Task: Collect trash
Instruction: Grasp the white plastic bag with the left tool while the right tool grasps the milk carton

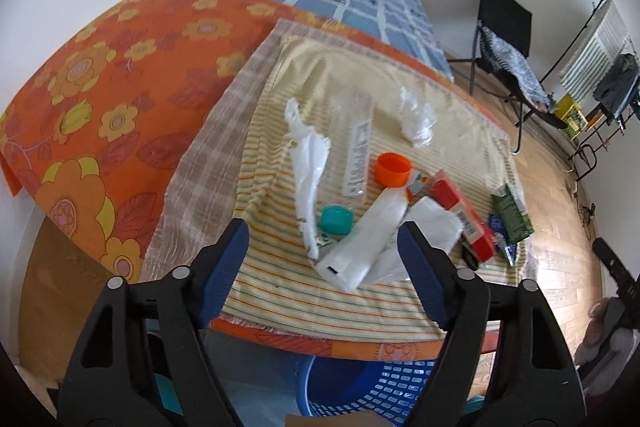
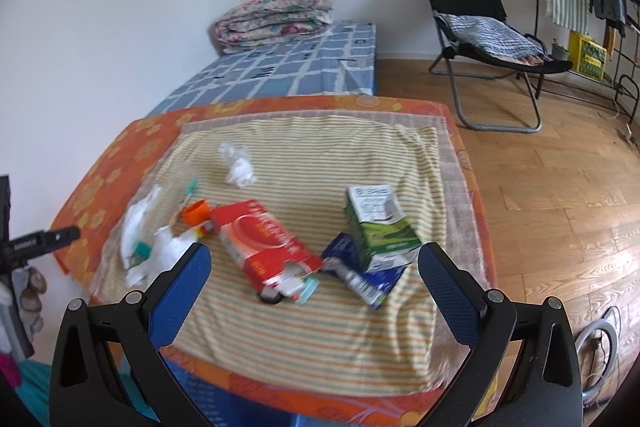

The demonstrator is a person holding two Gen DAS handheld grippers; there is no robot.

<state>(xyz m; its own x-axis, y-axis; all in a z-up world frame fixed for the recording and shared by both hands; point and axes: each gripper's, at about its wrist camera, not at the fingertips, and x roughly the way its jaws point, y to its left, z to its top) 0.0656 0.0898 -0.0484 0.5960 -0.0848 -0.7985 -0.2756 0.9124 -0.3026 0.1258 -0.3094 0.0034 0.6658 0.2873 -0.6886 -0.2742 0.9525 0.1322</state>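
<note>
Left gripper (image 1: 322,263): jaws spread wide, empty, the white bottle's (image 1: 366,235) base between them.
Right gripper (image 2: 314,291): jaws apart, empty, over bare striped cloth (image 2: 320,339) at the near edge.
Trash: red carton (image 2: 262,241), green carton (image 2: 378,227) mid-tabletop.
Edge: blue basket (image 1: 384,383) beneath.

Soft, even daylight fills both views, bright but not harsh. On the wooden floor (image 2: 560,187) a pale sheen of glare spreads to the right of the folding chair (image 2: 480,39), whose faint shadow falls on the wall behind it (so the light comes from off-frame). Fisheye bending curves everything far from the chair, with black vignetting in the corners. Near that chair detail is soft; both views are slightly blurred.
</note>
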